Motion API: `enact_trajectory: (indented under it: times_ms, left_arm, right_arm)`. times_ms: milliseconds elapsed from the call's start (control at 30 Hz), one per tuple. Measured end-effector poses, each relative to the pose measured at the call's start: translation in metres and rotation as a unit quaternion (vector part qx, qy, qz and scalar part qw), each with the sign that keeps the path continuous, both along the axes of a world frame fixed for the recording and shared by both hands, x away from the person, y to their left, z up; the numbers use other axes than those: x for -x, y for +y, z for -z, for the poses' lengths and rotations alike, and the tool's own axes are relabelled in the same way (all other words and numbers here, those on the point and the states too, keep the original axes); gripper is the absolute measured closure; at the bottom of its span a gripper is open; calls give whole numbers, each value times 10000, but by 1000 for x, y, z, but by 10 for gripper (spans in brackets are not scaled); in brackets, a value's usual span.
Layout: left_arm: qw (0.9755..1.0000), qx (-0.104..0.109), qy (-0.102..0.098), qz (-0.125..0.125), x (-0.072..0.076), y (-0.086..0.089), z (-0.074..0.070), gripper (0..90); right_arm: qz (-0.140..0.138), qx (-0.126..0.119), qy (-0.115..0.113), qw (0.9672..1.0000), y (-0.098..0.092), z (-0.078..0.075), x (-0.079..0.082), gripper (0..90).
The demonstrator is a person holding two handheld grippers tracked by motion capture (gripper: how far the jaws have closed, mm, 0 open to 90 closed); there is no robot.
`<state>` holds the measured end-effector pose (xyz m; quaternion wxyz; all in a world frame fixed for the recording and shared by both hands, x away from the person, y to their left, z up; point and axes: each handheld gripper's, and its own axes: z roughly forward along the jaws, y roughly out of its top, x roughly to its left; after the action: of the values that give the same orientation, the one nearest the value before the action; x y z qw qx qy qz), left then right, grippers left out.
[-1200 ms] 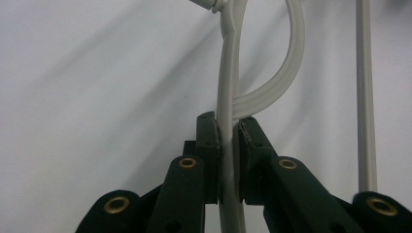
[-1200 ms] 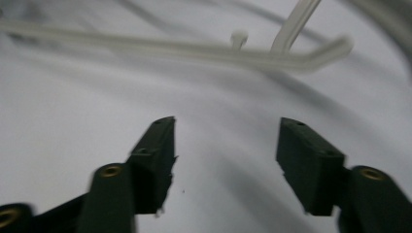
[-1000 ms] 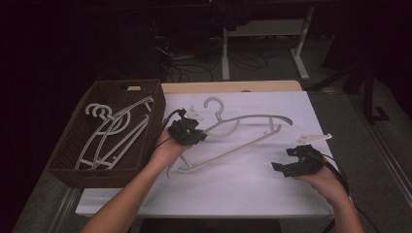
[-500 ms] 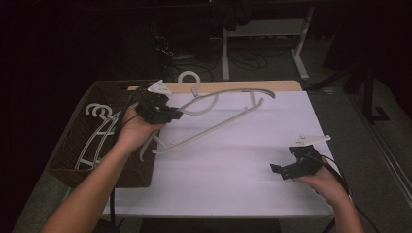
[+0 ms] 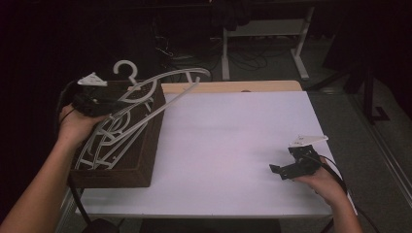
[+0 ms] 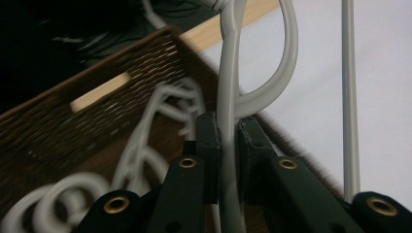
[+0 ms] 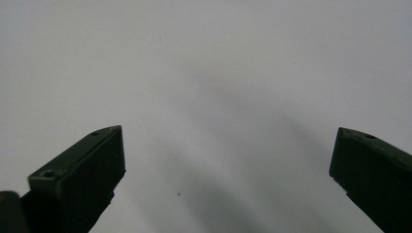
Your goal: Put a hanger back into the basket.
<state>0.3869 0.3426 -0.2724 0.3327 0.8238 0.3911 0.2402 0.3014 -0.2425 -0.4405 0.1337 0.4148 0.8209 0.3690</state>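
Basket (image 5: 145,165) holds white hangers (image 5: 104,145); another hanger (image 5: 160,82) above.

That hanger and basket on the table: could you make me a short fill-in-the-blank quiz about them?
1. The left gripper has its fingers shut on a white ____.
2. The brown basket already has several ____ lying in it.
3. The right gripper hovers over the white table with its fingers ____.

Missing words: hanger; hangers; open

Hangers (image 5: 104,145) in basket (image 5: 145,160) at table's (image 5: 233,145) left
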Motion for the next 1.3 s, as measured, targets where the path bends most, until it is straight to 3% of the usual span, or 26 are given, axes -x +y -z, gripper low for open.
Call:
enact_trajectory:
  times_ms: [167,233,267,300,633,800,967,1100,1267,1300]
  left_arm:
    - [9991,-122,24,-408,6,47,3,817]
    - [9991,-122,24,-408,6,47,3,817]
    - [9978,-187,82,-629,9,71,8,817]
    - [9974,-195,89,-687,10,77,10,817]
    - [9929,-325,251,-1112,14,113,26,817]
    - [9909,-386,324,-1247,10,120,35,816]
    - [9899,-571,457,-1214,1,111,46,815]
    - [9897,-512,562,-1216,-5,105,58,816]
    - [9873,-546,852,-1228,-10,96,80,803]
    - [9876,-473,870,-1218,-10,97,82,785]
  right_arm:
    - [28,52,19,10000,-1,1,0,0]
    - [28,58,10,10000,-1,1,0,0]
    - [42,78,15,10000,-1,2,0,0]
    - [44,79,19,10000,-1,2,0,0]
    - [56,121,52,9999,0,3,0,0]
    - [69,136,53,9999,0,4,0,0]
    - [63,151,61,9998,0,4,0,0]
    - [57,168,55,9998,1,4,0,0]
    - [52,173,50,9998,0,4,0,0]
    - [51,169,52,9998,0,4,0,0]
